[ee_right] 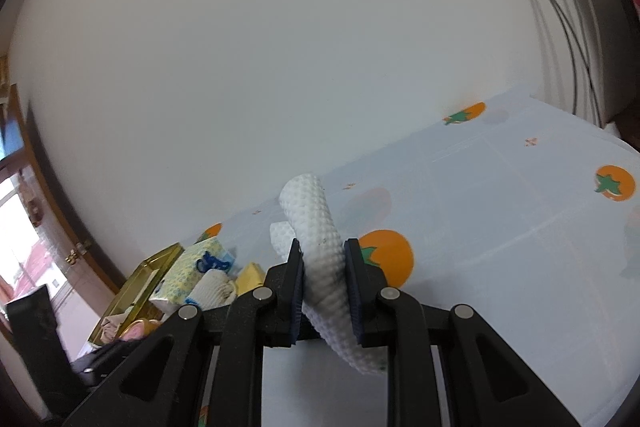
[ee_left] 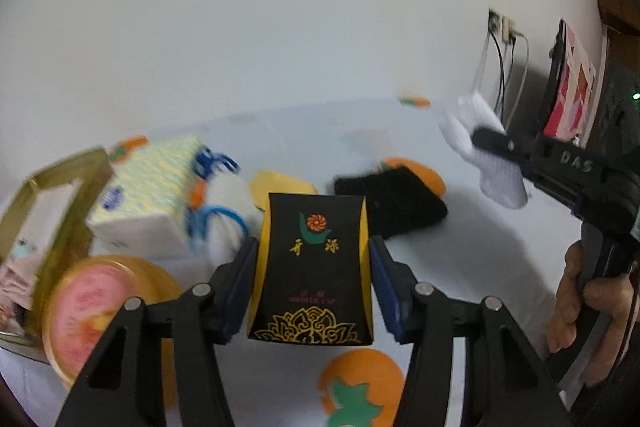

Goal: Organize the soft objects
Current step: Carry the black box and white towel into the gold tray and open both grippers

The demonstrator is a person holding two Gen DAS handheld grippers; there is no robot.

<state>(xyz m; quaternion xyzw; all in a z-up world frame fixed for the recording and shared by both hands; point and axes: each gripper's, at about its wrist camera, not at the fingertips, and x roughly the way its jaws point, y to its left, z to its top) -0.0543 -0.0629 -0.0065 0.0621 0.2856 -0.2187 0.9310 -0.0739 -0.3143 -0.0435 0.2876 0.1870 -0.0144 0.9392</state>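
Black glossy packet [ee_left: 313, 269] pinched in my left gripper [ee_left: 312, 291]; waffle-textured white cloth [ee_right: 326, 275] clamped in my right gripper [ee_right: 323, 291].
Far left sit a tissue pack [ee_left: 146, 195], blurred yellow sponge [ee_left: 280, 187] and gold-rimmed tray [ee_left: 56, 211], cut off; a black cloth [ee_left: 394, 203] lies centre; the tomato-print tablecloth [ee_right: 500, 227] is open rightward.

Raised letters "DAS" on the black body of the right tool [ee_left: 486, 143]. Two gold Chinese characters, too blurred to read surely, on the black packet [ee_left: 314, 267]; small red print below, illegible.
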